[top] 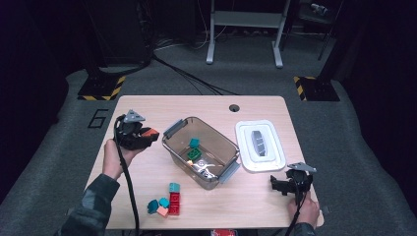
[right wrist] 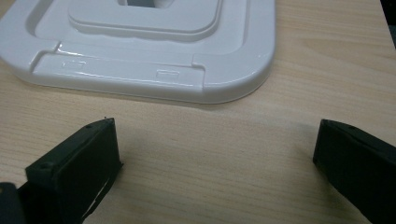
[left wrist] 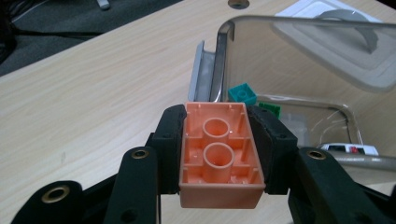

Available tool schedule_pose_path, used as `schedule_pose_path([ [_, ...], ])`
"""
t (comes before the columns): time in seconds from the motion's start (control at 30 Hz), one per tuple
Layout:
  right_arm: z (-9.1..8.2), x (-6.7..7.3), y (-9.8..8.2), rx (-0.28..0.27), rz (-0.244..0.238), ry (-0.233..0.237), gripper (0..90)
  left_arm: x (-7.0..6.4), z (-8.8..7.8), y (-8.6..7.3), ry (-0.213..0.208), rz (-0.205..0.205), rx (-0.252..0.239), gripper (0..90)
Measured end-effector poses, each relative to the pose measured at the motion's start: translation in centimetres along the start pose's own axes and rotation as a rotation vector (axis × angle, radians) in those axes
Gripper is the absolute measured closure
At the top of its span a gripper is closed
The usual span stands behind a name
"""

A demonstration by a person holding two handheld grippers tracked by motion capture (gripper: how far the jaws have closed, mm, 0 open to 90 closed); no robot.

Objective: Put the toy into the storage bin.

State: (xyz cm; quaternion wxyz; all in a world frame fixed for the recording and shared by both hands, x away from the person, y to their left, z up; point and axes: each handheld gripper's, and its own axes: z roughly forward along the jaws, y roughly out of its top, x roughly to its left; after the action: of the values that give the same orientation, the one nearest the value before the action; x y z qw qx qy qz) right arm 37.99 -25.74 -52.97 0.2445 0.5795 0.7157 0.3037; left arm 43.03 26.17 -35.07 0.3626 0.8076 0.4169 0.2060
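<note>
My left hand-held gripper (left wrist: 219, 154) grasping orange brick (left wrist: 219, 158) by its long sides | light, stiff, slick plastic; squeeze squarely | right hand-held gripper (right wrist: 215, 158) released over desk (right wrist: 210, 186).

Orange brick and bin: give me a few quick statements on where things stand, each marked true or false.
1. The left tongs are shut on the orange brick. True.
2. The clear bin has its lid on. False: the white lid lies on the table beside the bin.
3. The right tongs hold a block. False: the jaws stand wide apart with bare table between them.
4. A teal block and a green block lie inside the bin. True.
5. Loose blocks sit on the table outside the bin, on the person's side. True.
</note>
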Motion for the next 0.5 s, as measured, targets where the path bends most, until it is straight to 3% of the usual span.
schedule_pose_path([
  [0.2, 0.0, 0.0, 0.0, 0.0, 0.0, 0.0, 0.0, -0.4, 0.8, 1.2, -0.008, 0.039, 0.012, 58.6],
  [0.5, 0.0, 0.0, 0.0, -0.001, -0.001, 0.0, 0.0, -1.5, 2.3, 2.6, -0.038, 0.06, -0.004, 58.5],
])
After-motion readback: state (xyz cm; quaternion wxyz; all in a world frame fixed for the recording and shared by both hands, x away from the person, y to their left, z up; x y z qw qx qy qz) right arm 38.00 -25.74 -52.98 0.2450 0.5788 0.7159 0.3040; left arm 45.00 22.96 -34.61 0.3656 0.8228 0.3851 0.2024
